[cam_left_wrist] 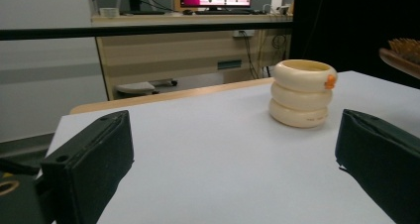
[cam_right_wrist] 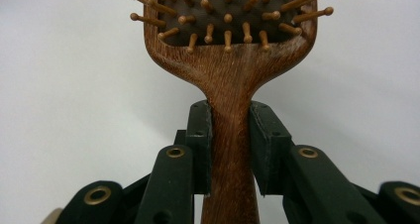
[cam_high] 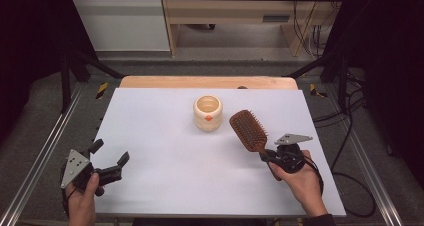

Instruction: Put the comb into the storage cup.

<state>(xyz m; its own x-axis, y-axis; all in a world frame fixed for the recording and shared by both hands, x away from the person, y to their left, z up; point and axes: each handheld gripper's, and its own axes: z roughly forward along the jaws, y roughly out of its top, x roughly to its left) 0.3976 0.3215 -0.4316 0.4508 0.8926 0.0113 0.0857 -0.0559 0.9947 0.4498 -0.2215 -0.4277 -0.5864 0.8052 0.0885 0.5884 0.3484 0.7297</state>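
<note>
Where the right gripper [cam_high: 266,158] meets the wooden hairbrush [cam_high: 248,130], its two black jaws are clamped on the narrow handle from either side — the right gripper view shows the pads [cam_right_wrist: 200,144] pressed flat against the wood just below the point where the handle widens into the head. In the high view the brush head reaches away from the hand toward the far left, bristles facing up, over the right part of the white table [cam_high: 165,181]. The person's right hand [cam_high: 300,178] wraps the gripper body near the table's right front.

Just beside the brush head, to its left, stands a cream ribbed cup [cam_high: 207,113] with a small orange mark on its side, upright and apart from the brush.

The left gripper [cam_high: 111,157] sits near the table's front left corner — jaws spread wide, nothing between them, the cup [cam_left_wrist: 300,92] well ahead of them.
</note>
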